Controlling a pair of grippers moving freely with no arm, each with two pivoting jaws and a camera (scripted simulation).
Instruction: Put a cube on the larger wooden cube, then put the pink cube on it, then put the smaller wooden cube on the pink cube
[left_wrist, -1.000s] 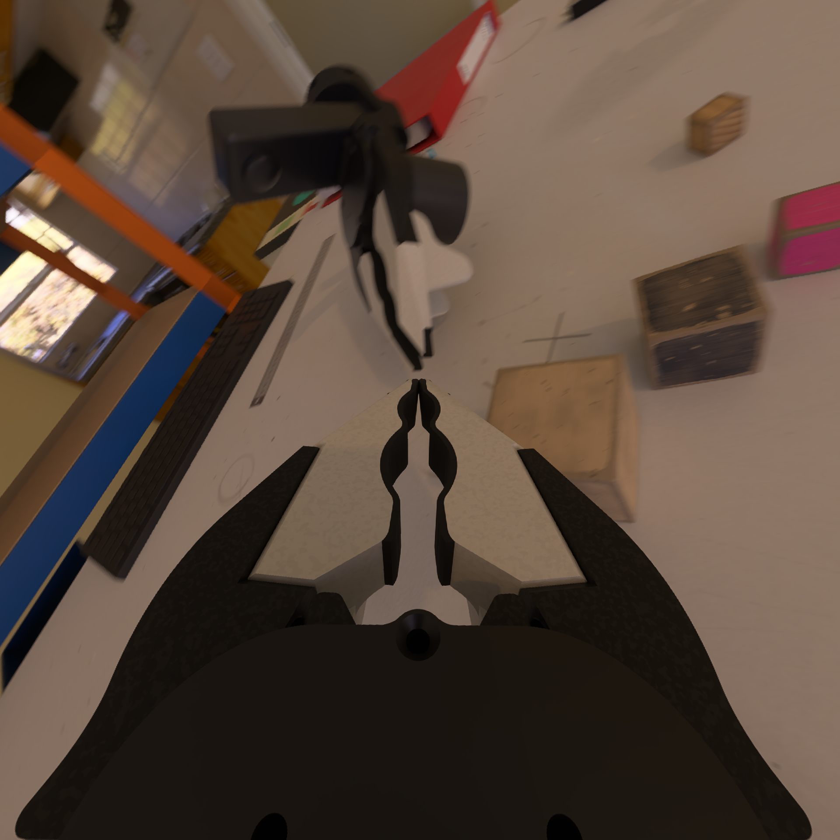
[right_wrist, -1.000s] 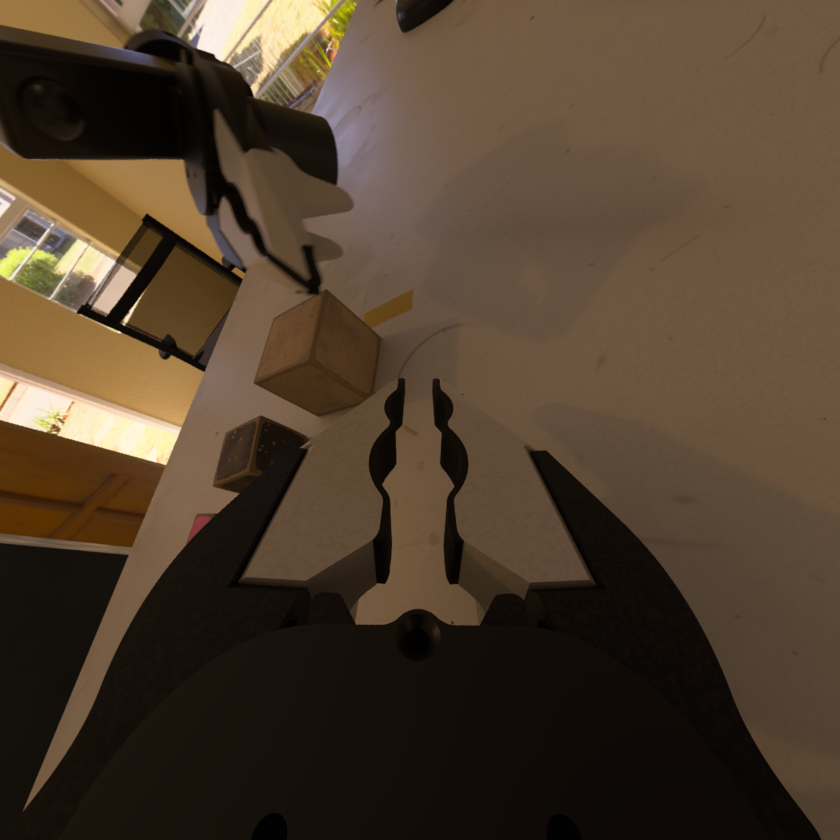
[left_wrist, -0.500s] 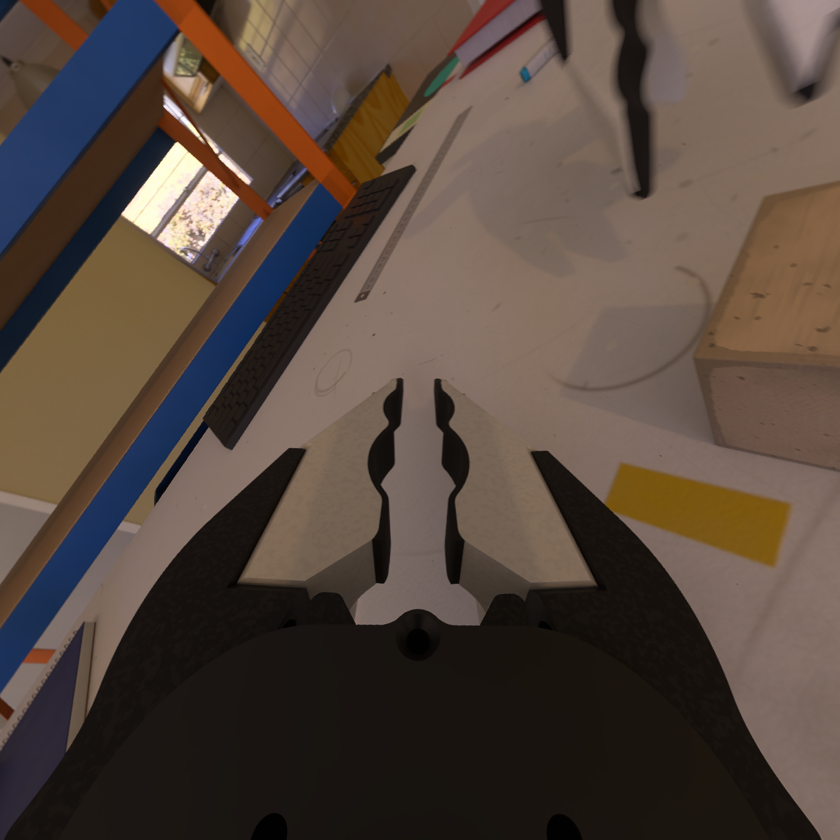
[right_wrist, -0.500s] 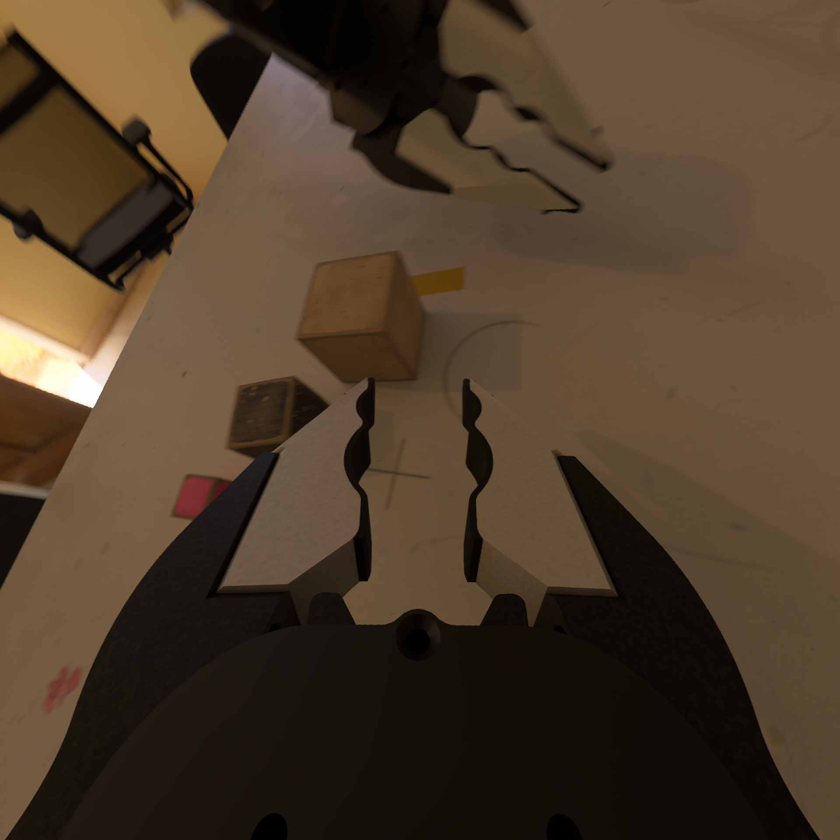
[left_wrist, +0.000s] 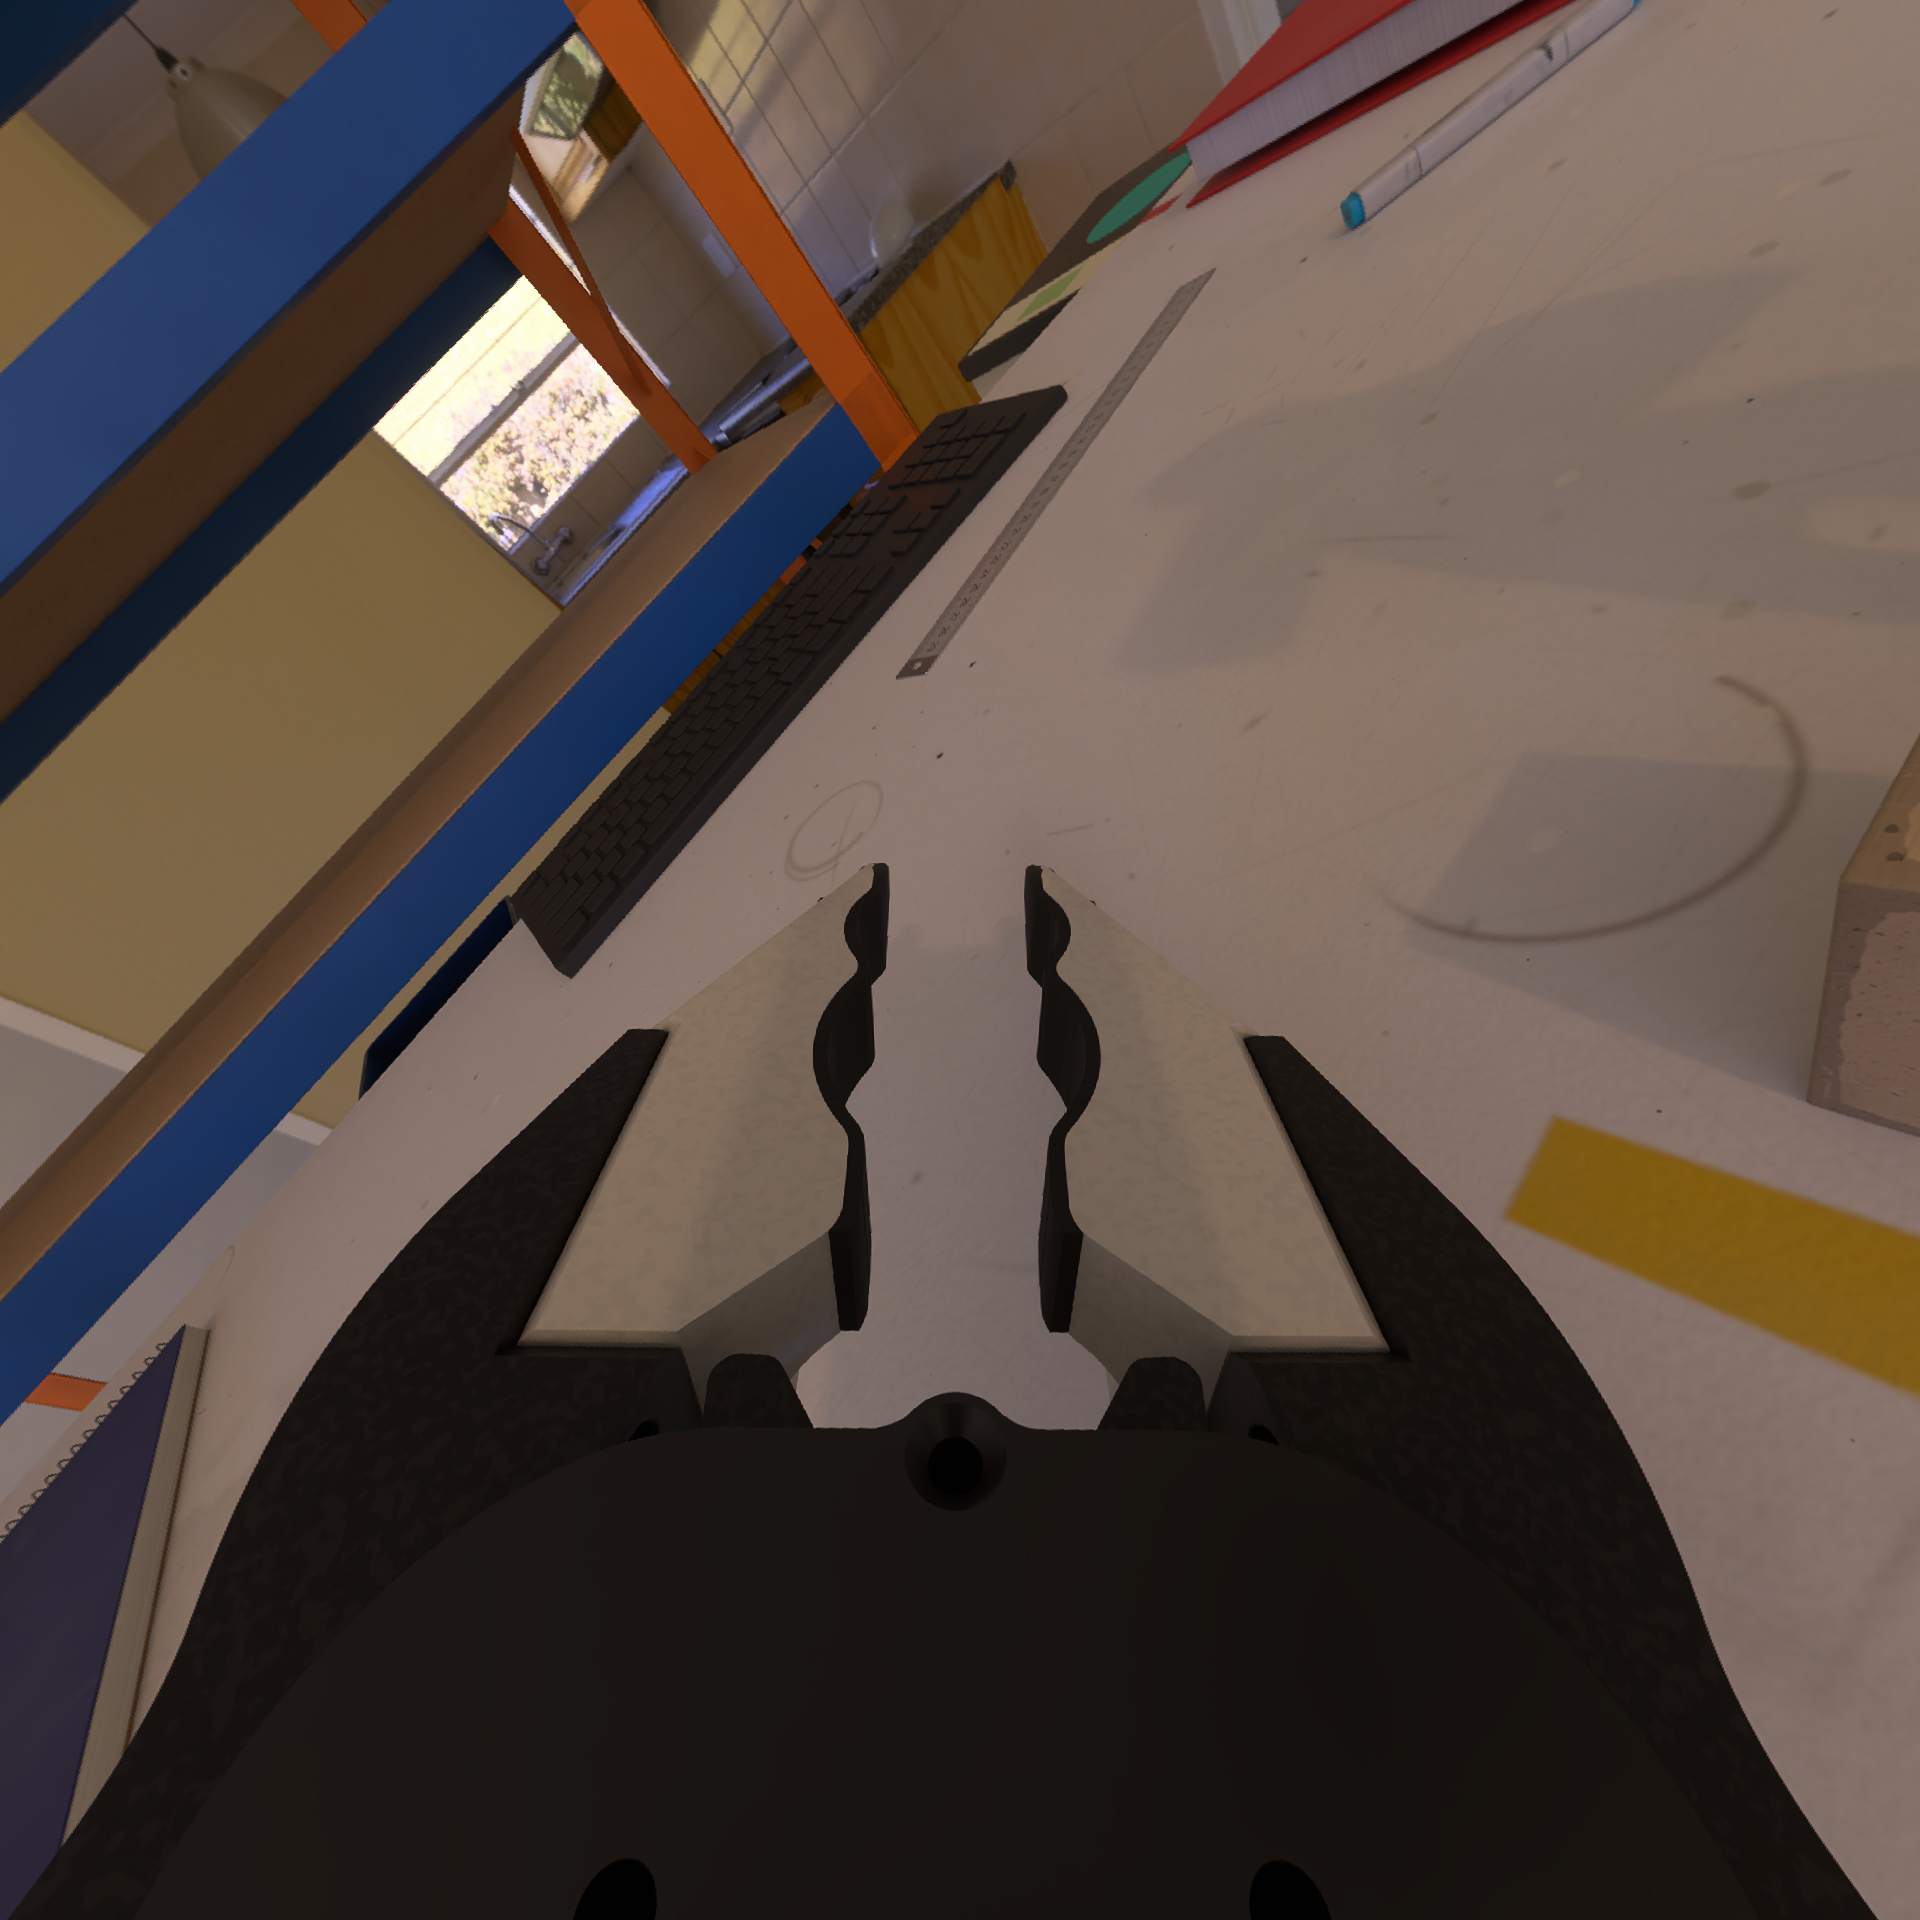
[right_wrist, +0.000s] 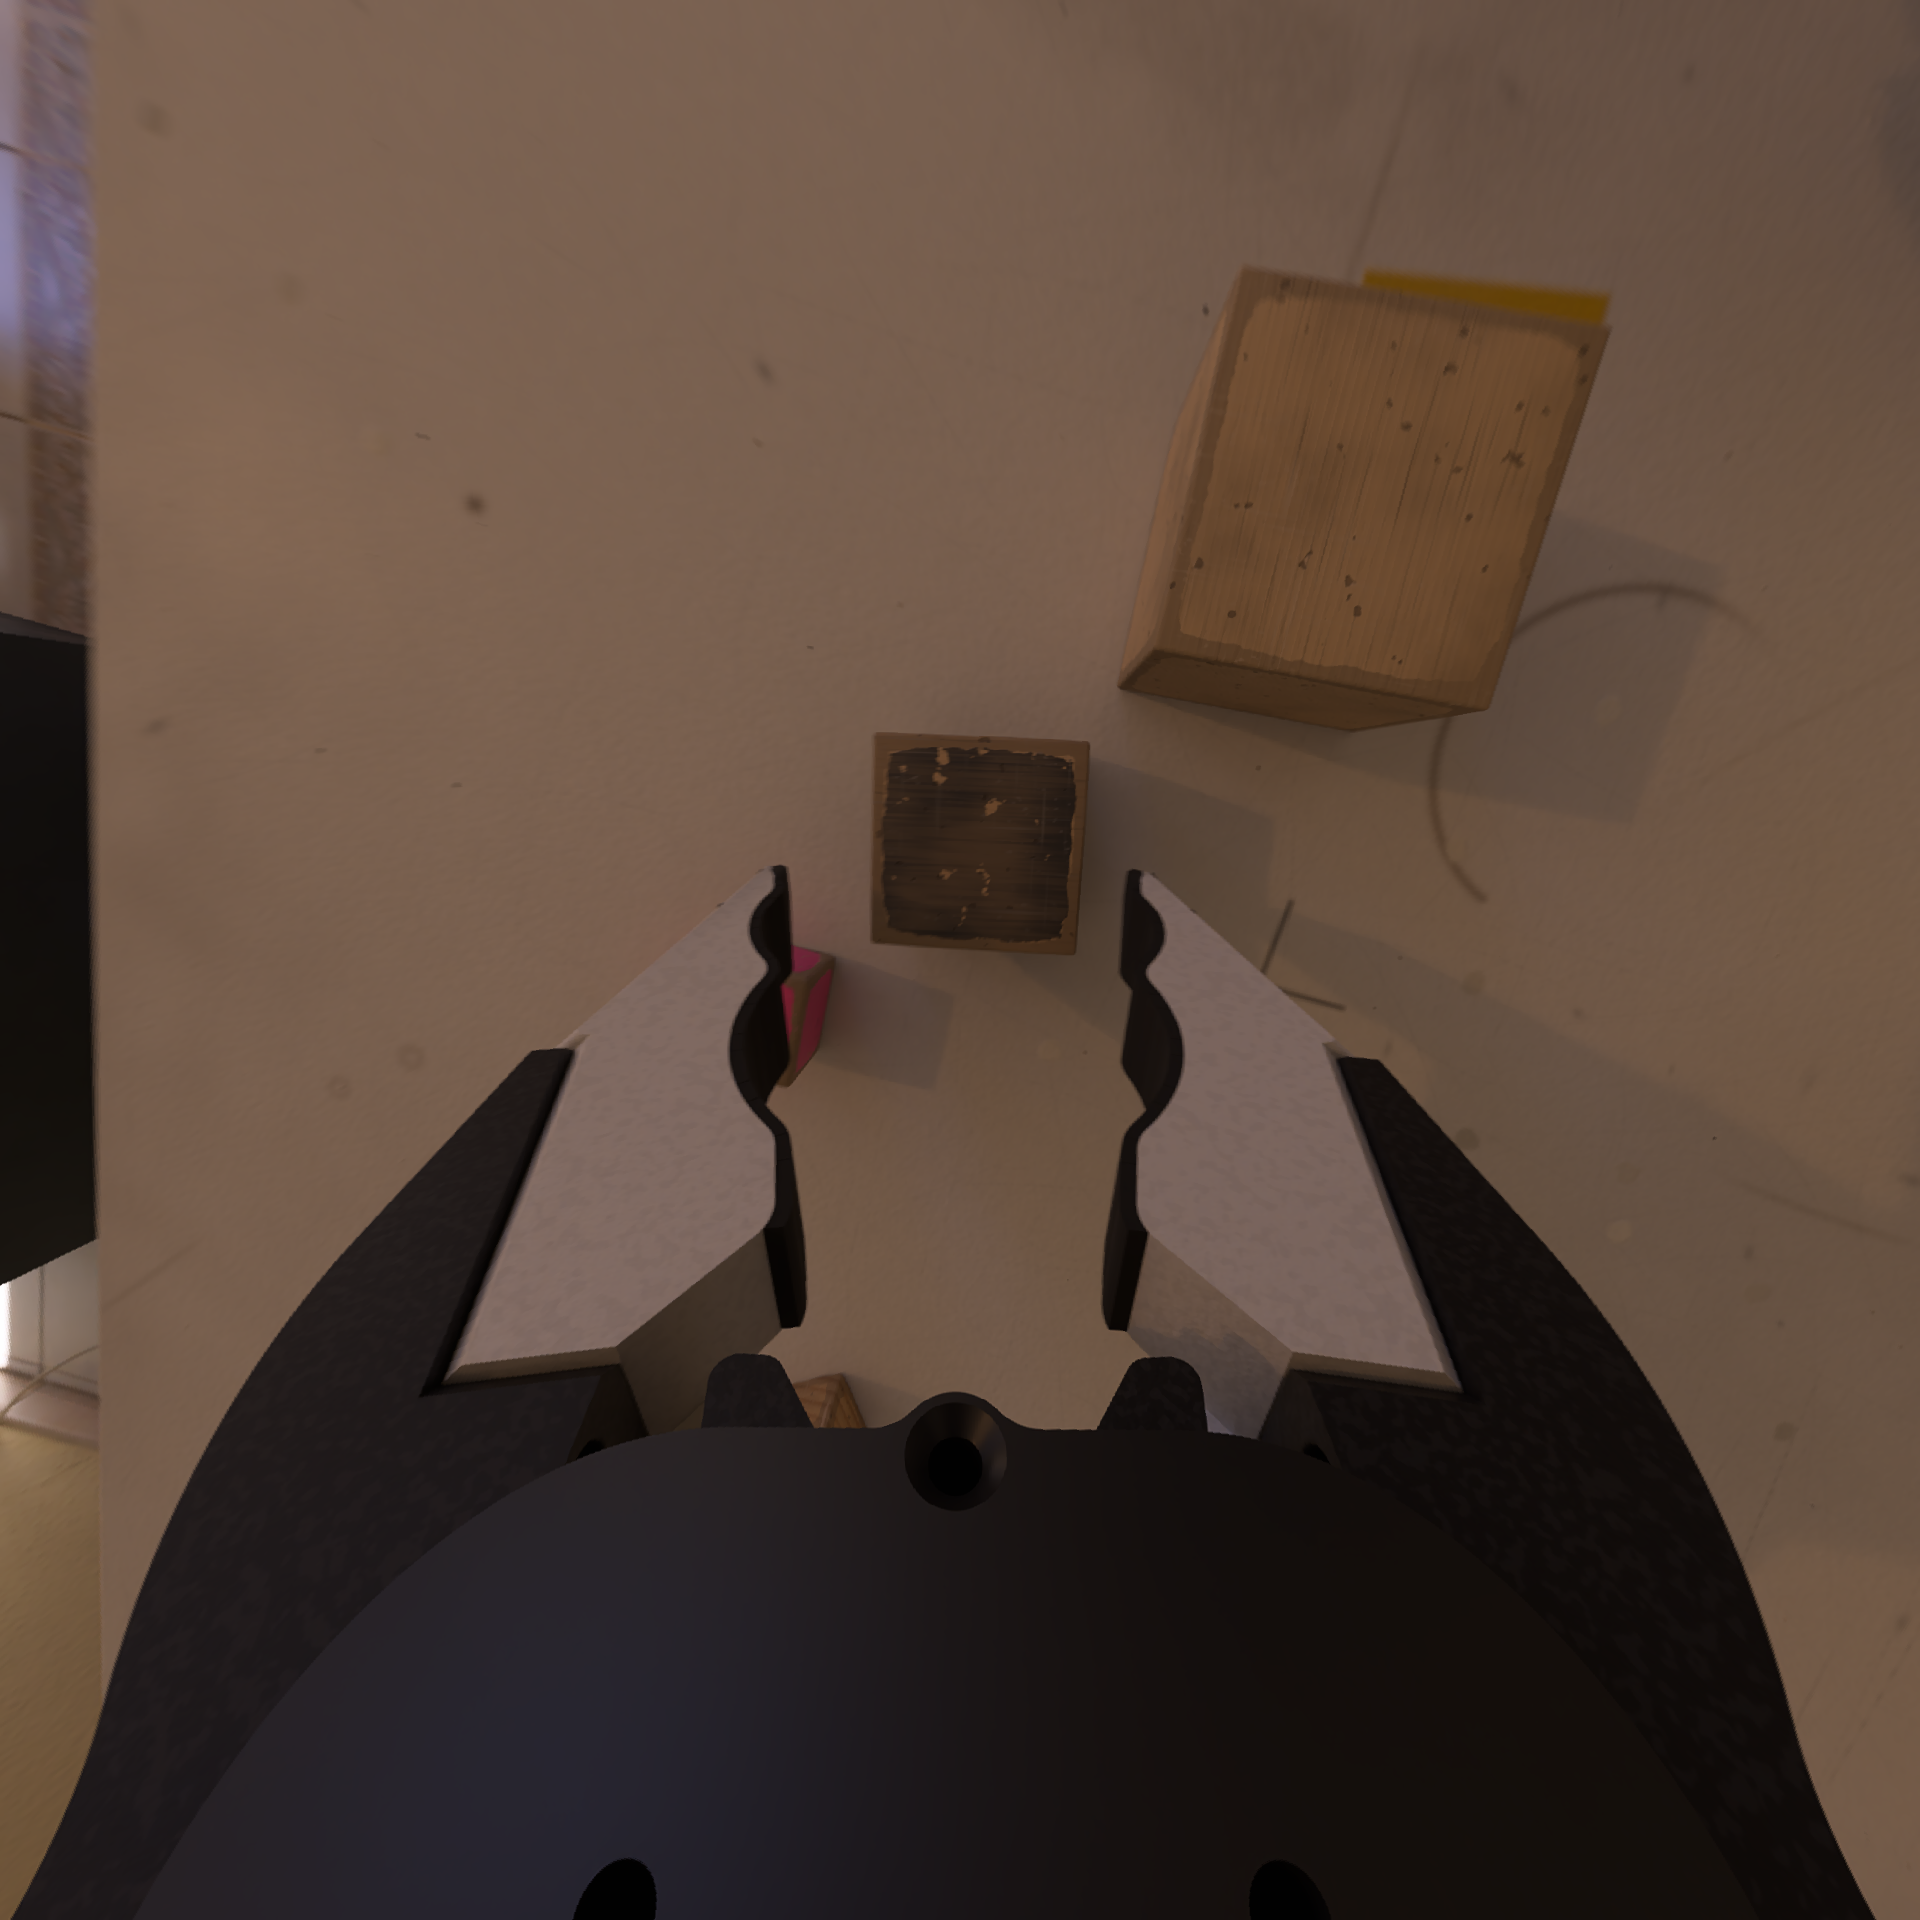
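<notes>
My right tool (right_wrist: 956, 883) hung spread apart and empty above the bench (right_wrist: 520, 416), the dark cube (right_wrist: 979, 842) just beyond its tips. The larger wooden cube (right_wrist: 1361, 499) lay near the dark cube; the pink cube (right_wrist: 808, 1013) was half hidden beside it. My left tool (left_wrist: 956, 883) was apart, empty.

Left wrist view skims low across the table (left_wrist: 1351, 623); right looks steeply down; both show the larger wooden cube (right_wrist: 1361, 488).

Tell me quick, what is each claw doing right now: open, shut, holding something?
Left gripper: open, holding nothing, over bare table.
Right gripper: open wide, holding nothing, just short of the dark cube.
</notes>
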